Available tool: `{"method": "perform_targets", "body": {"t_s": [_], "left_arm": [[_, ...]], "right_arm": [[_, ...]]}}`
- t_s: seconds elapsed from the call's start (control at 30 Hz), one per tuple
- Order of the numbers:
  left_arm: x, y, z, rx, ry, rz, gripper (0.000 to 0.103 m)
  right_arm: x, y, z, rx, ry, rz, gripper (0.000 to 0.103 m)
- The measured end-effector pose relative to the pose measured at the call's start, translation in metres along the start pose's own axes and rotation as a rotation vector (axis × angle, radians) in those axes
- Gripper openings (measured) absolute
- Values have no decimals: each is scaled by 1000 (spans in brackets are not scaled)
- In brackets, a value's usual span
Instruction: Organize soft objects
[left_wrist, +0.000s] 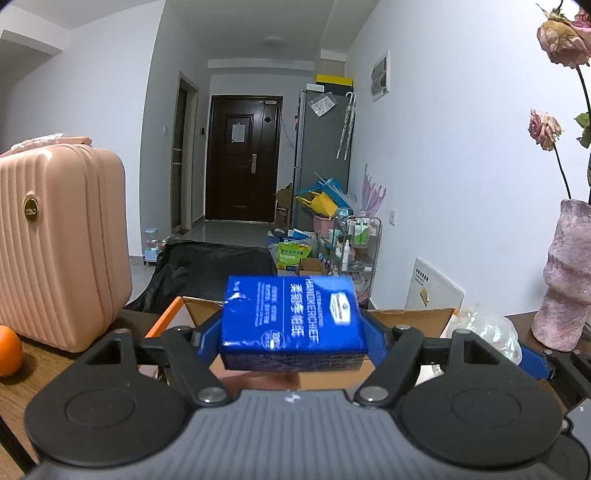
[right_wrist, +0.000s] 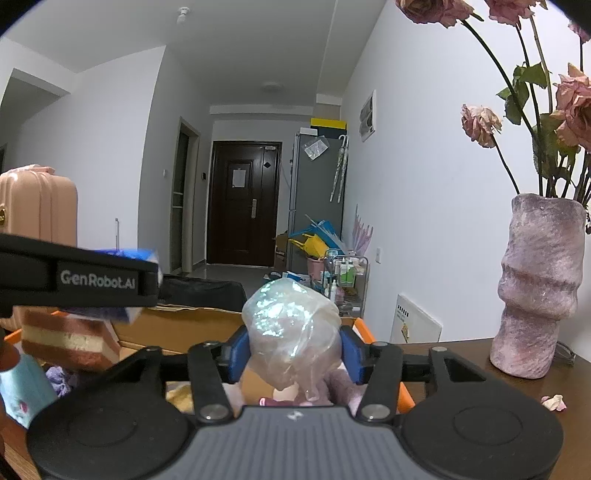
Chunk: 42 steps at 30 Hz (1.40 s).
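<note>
So in the left wrist view we've got a blue tissue pack (left_wrist: 291, 325) sitting dead centre of the frame, pinched between the blue pads of the left hand-held gripper (left_wrist: 291, 341), jaws spread fairly wide to fit it. It hangs over the open cardboard box (left_wrist: 417, 317) with the orange edge, lower middle of the frame.

The right wrist view shows what the left one barely catches: the right hand-held gripper (right_wrist: 293, 354) has a crinkly clear plastic bag (right_wrist: 291, 328) between its blue pads, jaws partly apart. We honestly can't tell if the pads are still squeezing it or just flanking it. In the left view that same bag only peeks in at the lower right.

Only the right view looks into the box (right_wrist: 184, 325): a pink and cream striped sponge-like block (right_wrist: 66, 343) at the left, something light blue (right_wrist: 22, 387) in the lower left corner, a bit of purple cloth (right_wrist: 61, 380), plus pinkish fluffy stuff under the bag. The left gripper's black finger crosses the left side of that frame, with the blue pack just showing behind it.

Around the box, on the desk (left_wrist: 22, 391): a pink ribbed suitcase (left_wrist: 62, 243) and an orange (left_wrist: 9, 350) at the left of the left view, a pinkish vase (right_wrist: 539, 288) with dried roses (right_wrist: 480, 125) at the right, and a fallen petal (right_wrist: 554, 401) near it.
</note>
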<state>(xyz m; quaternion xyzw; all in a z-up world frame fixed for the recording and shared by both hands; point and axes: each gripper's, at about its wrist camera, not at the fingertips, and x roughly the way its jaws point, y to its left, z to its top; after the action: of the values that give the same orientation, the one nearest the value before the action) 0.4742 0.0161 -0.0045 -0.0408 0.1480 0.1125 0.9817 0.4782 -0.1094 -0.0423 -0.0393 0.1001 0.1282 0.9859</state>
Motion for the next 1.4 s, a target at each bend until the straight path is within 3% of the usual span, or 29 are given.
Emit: {"method": "perform_targets", "body": {"t_s": [0.07, 0.2, 0.33, 0.93, 1.4], "left_arm": [[0, 1, -1, -3, -1, 2, 85], [-2, 4, 2, -19, -6, -4, 103], [-6, 9, 4, -49, -27, 8, 103], [-14, 8, 7, -43, -40, 50, 103], [-48, 17, 1, -8, -73, 61, 103]], "right_arm": [[0, 0, -1, 2, 4, 4, 59], [-2, -1, -1, 6, -6, -5, 86], [-4, -4, -1, 23, -22, -12, 103], [-8, -4, -1, 33, -23, -25, 103], [-42, -9, -7, 23, -33, -22, 103]]}}
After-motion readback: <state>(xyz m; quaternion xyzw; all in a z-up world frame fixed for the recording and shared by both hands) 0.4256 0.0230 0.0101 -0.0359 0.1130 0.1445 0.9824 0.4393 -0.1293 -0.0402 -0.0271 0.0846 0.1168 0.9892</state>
